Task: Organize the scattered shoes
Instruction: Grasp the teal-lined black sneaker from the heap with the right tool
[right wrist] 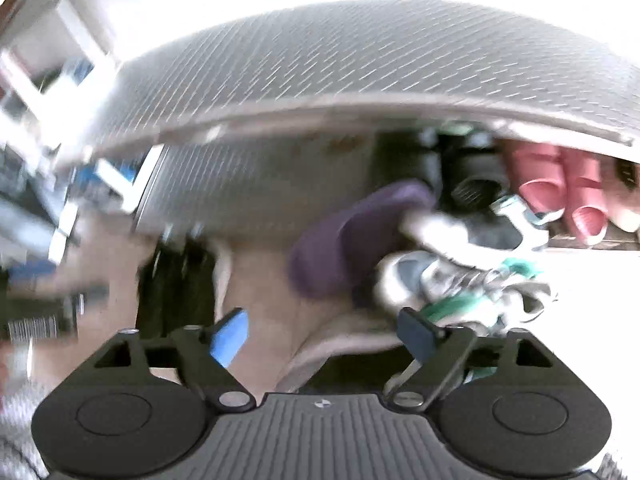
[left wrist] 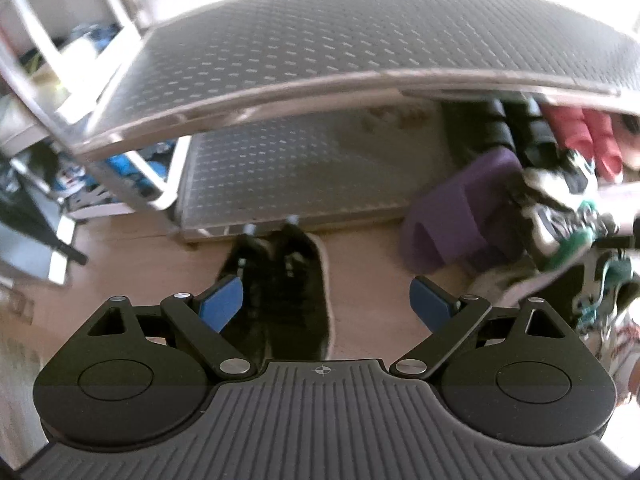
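Observation:
A pair of black shoes (left wrist: 296,280) lies on the wooden floor in front of a metal shoe rack (left wrist: 340,40). My left gripper (left wrist: 326,302) hangs open just above the pair, its blue pads apart and touching nothing. To the right lie a purple slipper (left wrist: 452,216) and white-and-green sneakers (left wrist: 560,216). The right wrist view is blurred. In it my right gripper (right wrist: 324,334) is open with nothing between its pads, above the floor near the white-and-green sneakers (right wrist: 460,272) and the purple slipper (right wrist: 340,236). The black shoes (right wrist: 176,280) show at its left.
The rack's lower shelf (left wrist: 300,168) has bare mesh on its left half. Pink slippers (left wrist: 588,136) and dark shoes (left wrist: 508,128) stand at its right end. White frame legs (left wrist: 160,176) and blue clutter stand left of the rack. A pale shoe (right wrist: 340,344) lies under my right gripper.

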